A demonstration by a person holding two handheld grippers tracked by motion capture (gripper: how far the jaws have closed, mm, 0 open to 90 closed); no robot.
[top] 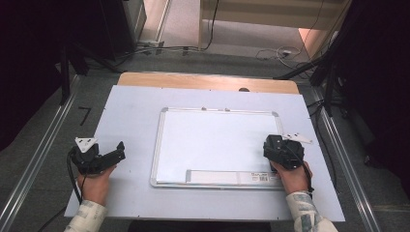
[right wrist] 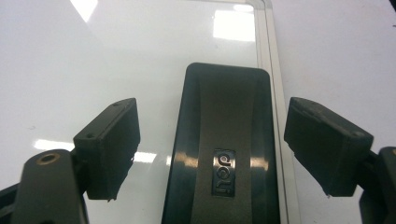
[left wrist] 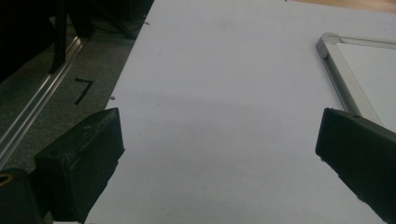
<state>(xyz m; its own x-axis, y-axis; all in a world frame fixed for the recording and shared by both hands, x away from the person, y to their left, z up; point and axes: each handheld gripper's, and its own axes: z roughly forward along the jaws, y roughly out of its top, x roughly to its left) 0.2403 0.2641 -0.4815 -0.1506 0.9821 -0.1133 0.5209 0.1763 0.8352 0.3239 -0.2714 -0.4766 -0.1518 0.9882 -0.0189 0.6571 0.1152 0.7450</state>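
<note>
A white whiteboard [top: 212,140] with a silver frame lies in the middle of the table. A black eraser [right wrist: 224,140] with a grey band and logo rests on the board beside its right frame edge. My right gripper [top: 278,145] points down over the eraser. In the right gripper view it [right wrist: 212,109] stands open, with the eraser between the jaws and a small gap on each side. My left gripper [top: 118,152] rests on the table left of the board. In the left gripper view it [left wrist: 219,126] is wide open over bare sheet, and the board's corner [left wrist: 327,42] shows at the right.
A pale sheet [top: 130,111] covers the wooden table [top: 208,81]. A long white strip with a barcode label [top: 227,177] lies along the board's near edge. Metal floor rails [top: 43,150] run along both sides, and cables and stand legs lie beyond the far edge.
</note>
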